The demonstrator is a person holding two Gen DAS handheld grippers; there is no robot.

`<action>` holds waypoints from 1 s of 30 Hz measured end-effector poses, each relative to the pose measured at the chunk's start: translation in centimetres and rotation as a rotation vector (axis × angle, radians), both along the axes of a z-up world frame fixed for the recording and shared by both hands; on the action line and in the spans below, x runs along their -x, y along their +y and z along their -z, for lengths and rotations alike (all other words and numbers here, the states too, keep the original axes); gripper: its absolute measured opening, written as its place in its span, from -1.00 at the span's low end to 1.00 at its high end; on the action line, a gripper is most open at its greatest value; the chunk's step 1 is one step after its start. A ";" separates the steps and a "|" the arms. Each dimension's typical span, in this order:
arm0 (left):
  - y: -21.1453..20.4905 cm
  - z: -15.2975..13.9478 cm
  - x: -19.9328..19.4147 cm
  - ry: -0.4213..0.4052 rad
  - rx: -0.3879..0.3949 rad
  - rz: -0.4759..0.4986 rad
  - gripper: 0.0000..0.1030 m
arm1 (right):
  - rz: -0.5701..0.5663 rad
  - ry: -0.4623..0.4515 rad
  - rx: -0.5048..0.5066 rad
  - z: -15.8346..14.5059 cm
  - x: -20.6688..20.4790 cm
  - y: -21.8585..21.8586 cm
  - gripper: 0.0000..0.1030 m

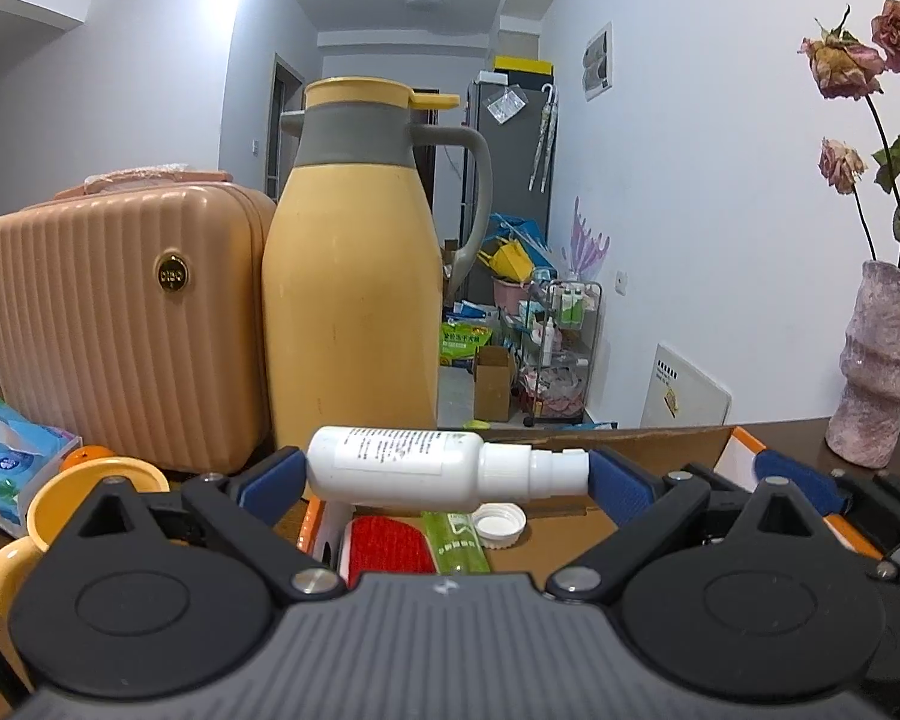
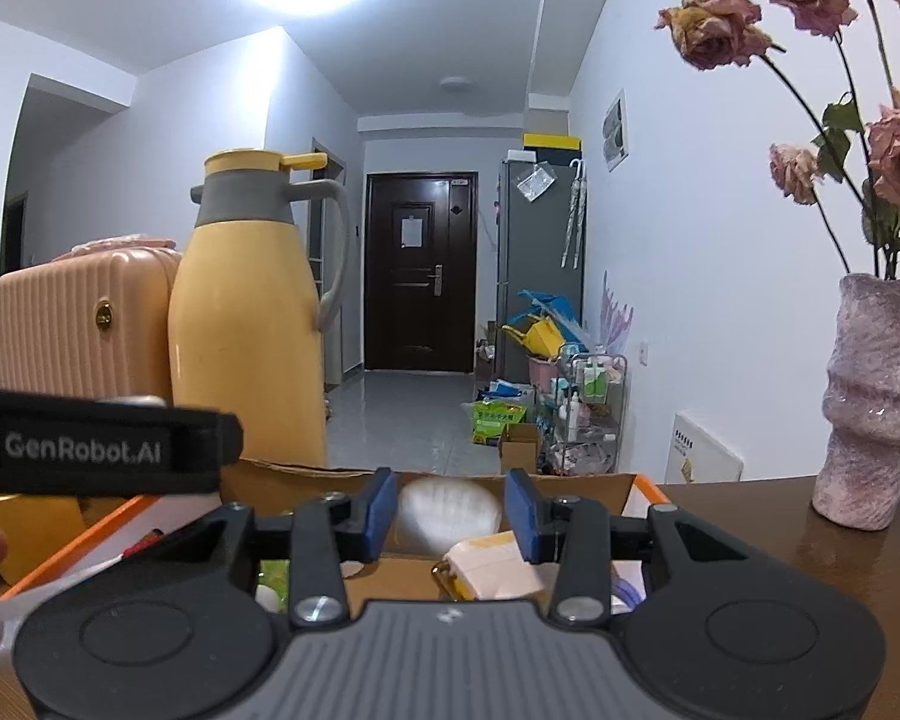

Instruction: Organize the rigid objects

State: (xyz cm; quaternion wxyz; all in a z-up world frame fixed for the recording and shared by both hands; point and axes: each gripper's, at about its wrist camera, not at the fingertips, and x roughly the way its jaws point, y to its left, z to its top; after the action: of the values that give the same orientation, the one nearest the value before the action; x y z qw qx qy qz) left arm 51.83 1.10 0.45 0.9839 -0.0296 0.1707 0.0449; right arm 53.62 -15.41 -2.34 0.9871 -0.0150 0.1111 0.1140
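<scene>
**Two claws over one cardboard box**

Two grippers hang above the open brown cardboard box (image 1: 570, 525) on the dark wooden table (image 1: 810, 438).

From the left wrist: the left gripper (image 1: 444, 471) pinches a white plastic spray bottle (image 1: 414, 468) lengthwise, one blue pad on its base and the other on its nozzle end, so the bottle lies level across the jaws above the box. Below it in the box lie a red brush-like pad (image 1: 387, 546), a green bottle (image 1: 456, 543) and a white screw cap (image 1: 498, 525). Room is tight on the far side: a tall yellow thermos jug with a grey collar and handle (image 1: 348, 276) stands just behind the bottle, with a ribbed peach hard-shell case (image 1: 120, 324) beside it. At the left sit a yellow cup (image 1: 78, 504) and a blue tissue pack (image 1: 6, 456). To the right the table is barer, up to a pink textured vase (image 1: 882, 366) holding dried roses (image 1: 846, 66).

From the right wrist: the right gripper (image 2: 450, 513) has its blue pads partly spread. A blurred white rounded object (image 2: 450, 510) shows in the gap; I cannot tell whether the pads touch it. Just beneath lies a pale pink packet (image 2: 498, 567) inside the box. The box's far wall runs just beyond the fingertips, and its orange-edged flap (image 2: 90, 534) lies to the left, under the other gripper's black body (image 2: 90, 450).
</scene>
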 end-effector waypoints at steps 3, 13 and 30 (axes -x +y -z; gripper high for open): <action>-0.1 0.0 0.2 -0.011 -0.012 -0.002 1.00 | 0.012 -0.009 0.005 -0.2 0.2 -0.1 0.42; 0.9 -0.2 0.1 -0.011 0.026 -0.025 1.00 | 0.059 -0.051 -0.013 -0.7 0.8 -1.2 1.00; 2.2 -1.9 3.9 -0.056 0.048 -0.045 1.00 | 0.071 -0.078 -0.032 -1.6 2.4 -1.8 1.00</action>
State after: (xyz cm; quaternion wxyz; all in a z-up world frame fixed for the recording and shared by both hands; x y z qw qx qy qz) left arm 47.93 3.32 2.34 0.9860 -0.0584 0.1433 0.0622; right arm 51.20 -17.26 -0.77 0.9943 0.0002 0.0709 0.0802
